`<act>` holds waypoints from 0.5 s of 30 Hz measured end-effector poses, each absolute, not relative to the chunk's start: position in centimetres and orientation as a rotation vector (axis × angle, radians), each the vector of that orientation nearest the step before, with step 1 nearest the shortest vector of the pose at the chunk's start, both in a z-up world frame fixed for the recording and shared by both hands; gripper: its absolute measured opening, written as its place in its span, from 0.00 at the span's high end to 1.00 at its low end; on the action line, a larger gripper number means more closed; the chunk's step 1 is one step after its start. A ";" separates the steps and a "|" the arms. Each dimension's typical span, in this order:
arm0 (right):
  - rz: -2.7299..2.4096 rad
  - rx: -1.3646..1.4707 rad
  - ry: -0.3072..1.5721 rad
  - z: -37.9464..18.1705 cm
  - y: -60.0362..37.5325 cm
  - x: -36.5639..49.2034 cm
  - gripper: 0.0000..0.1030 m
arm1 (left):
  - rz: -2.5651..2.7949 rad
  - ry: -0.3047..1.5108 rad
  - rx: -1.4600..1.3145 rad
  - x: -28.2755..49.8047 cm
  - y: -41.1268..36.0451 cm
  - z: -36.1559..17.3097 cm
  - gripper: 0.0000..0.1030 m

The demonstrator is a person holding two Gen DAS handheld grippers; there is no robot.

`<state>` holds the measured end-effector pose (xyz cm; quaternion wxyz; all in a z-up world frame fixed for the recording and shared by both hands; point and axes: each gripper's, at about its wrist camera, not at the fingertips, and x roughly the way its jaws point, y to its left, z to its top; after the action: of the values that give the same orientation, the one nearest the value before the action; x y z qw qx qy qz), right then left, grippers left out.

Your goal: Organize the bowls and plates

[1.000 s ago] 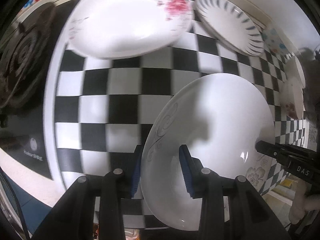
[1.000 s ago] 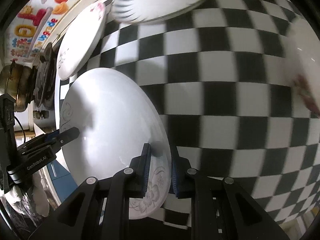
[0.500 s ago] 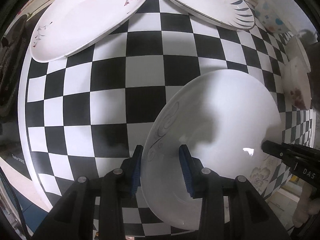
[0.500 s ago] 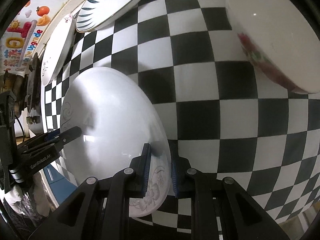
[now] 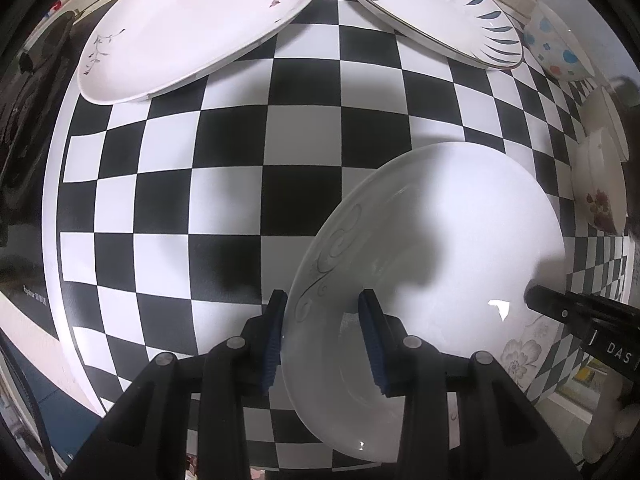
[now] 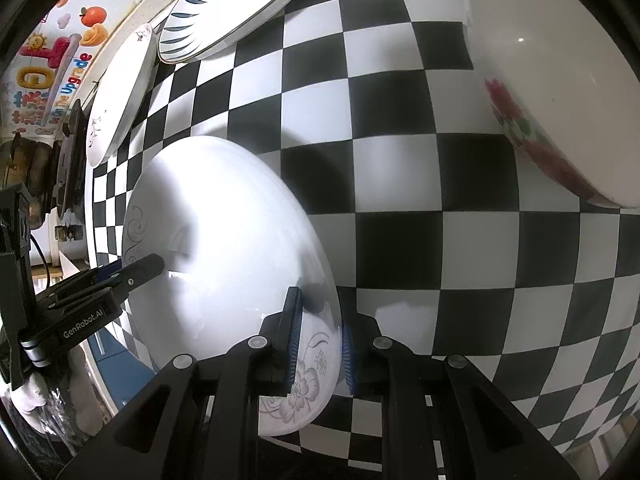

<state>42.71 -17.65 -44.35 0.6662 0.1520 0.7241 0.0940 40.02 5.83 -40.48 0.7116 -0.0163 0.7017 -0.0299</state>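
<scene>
you have the white plate (image 5: 440,240) pinched at two opposite edges, the left gripper (image 5: 322,336) with its jaws straddling the scroll-patterned rim low in the left wrist view, the right gripper (image 6: 318,340) with its jaws narrowed on the flower-printed rim at the bottom of the right wrist view. whether the left pads truly bite the rim or only bracket it, you cannot tell from here, so treat the right side as the surer hold. the plate sits tilted over the checkered surface (image 5: 240,152), in the lower right of the left view, and whether its underside touches the cloth is not clear. glazed ceramic is slick and the rim is thin and curved, so keep both grips level with each other and move them together; any twist between hands will lever the edge out of the ribbed blue pads (image 5: 370,340). likely candidates for a stack are the oval pink-blossom plate (image 5: 192,28) at upper left and the blue-leaf plate (image 5: 432,8) at top centre, both shallow, glossy and hard. lower flat and slowly; ceramic on ceramic chips. the rounded floral bowl (image 6: 560,100) at upper right of the right view sits near your path, so keep clear of it.
</scene>
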 end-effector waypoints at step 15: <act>0.273 0.306 1.579 -37.9 -19.0 41.4 0.81 | 0.064 1.359 -0.074 35.3 6.8 -30.2 0.67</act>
<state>41.38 -18.96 -37.91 0.6855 0.1367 0.7047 0.1217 35.26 6.80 -30.23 0.7767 -0.0340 0.6282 0.0294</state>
